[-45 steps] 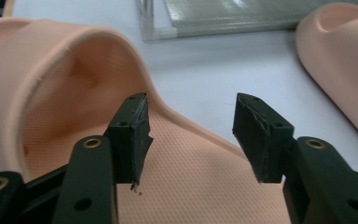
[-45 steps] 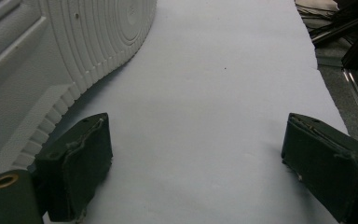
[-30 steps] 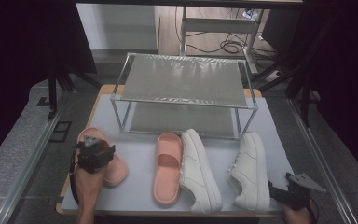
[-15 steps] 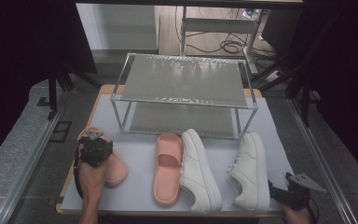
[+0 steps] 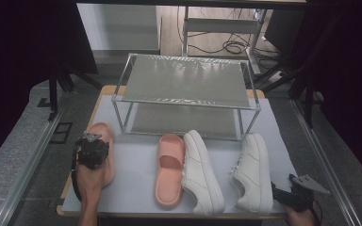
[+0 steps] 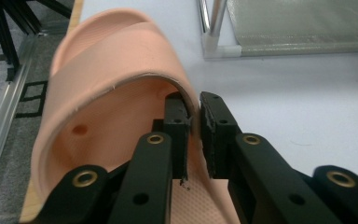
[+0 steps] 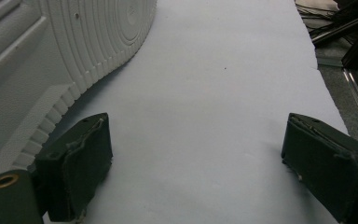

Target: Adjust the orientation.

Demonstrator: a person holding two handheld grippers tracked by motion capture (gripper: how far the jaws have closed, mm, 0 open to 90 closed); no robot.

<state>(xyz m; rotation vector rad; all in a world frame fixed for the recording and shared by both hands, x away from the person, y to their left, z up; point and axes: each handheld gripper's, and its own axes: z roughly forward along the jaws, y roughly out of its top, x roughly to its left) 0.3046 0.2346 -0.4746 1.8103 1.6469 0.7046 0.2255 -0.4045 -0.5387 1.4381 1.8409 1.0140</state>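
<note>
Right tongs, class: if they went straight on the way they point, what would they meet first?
Probably nothing: ahead of the open right tongs lies bare white table, with the white sneaker off to one side. Depth is unclear.

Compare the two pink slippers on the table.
The left slipper sits by the table's left edge, its strap pinched by the left gripper, whose jaws have just closed on it. The middle slipper lies free, untouched, beside a white sneaker. Both are pink slides, toes toward the rack.
</note>
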